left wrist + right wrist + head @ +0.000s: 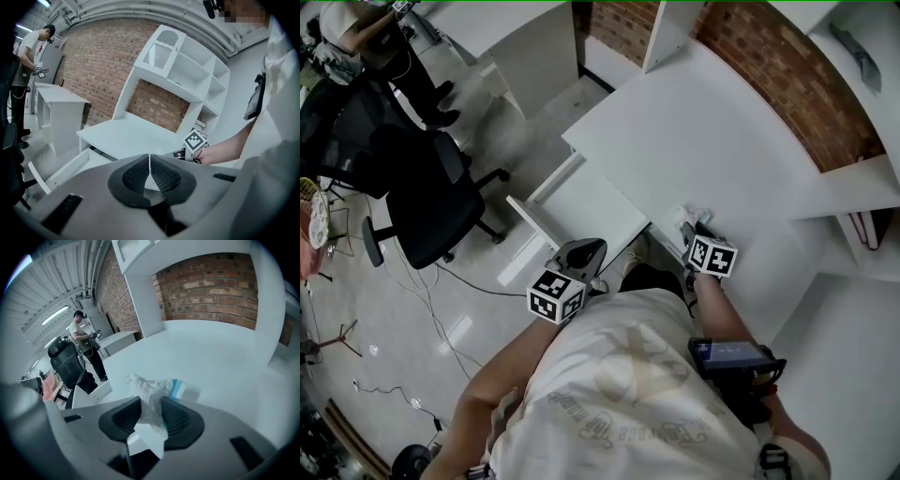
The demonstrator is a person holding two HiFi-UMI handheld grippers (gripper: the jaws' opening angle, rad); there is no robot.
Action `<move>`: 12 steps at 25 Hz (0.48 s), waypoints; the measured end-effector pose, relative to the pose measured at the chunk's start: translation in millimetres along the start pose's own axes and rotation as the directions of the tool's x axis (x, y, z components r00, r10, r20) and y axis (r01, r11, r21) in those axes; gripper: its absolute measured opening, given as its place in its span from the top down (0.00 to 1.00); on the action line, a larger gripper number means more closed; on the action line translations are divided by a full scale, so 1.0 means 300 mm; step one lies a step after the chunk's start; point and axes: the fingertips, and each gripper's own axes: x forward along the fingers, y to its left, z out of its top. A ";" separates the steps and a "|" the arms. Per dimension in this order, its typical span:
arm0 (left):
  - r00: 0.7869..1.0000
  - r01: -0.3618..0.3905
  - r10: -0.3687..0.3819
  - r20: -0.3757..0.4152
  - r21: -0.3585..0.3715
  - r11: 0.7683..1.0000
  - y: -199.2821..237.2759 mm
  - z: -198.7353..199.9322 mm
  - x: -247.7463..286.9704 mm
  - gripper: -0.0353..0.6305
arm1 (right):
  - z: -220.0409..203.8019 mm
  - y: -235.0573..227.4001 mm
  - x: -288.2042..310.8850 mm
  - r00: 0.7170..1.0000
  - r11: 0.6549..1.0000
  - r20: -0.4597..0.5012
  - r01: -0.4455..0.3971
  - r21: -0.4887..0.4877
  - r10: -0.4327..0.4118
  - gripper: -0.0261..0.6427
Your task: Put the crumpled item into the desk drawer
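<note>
Crumpled item (154, 389) in right tool (151, 412), long axis seemingly along jaws

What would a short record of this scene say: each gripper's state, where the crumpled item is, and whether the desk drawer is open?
crumpled item: pale wrapper, pinched in the right gripper, over the desk
right gripper: shut on the crumpled item
left gripper: jaws together, holding nothing
drawer: pulled open, left of the right gripper in the head view
task stage: crumpled item not yet in the drawer
</note>
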 end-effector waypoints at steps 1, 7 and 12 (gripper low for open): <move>1.000 -0.005 0.005 0.005 -0.002 1.000 -0.002 -0.004 -0.019 0.91 | -0.005 0.015 -0.009 1.000 1.000 0.002 -0.005 -0.004 0.005 0.73; 0.998 -0.048 0.049 0.039 -0.019 0.999 -0.005 -0.038 -0.131 0.91 | -0.028 0.113 -0.050 0.999 0.998 0.015 -0.044 -0.051 0.045 0.73; 0.994 -0.087 0.090 0.069 -0.042 0.995 -0.001 -0.071 -0.222 0.91 | -0.050 0.198 -0.078 0.996 0.991 0.023 -0.085 -0.102 0.088 0.73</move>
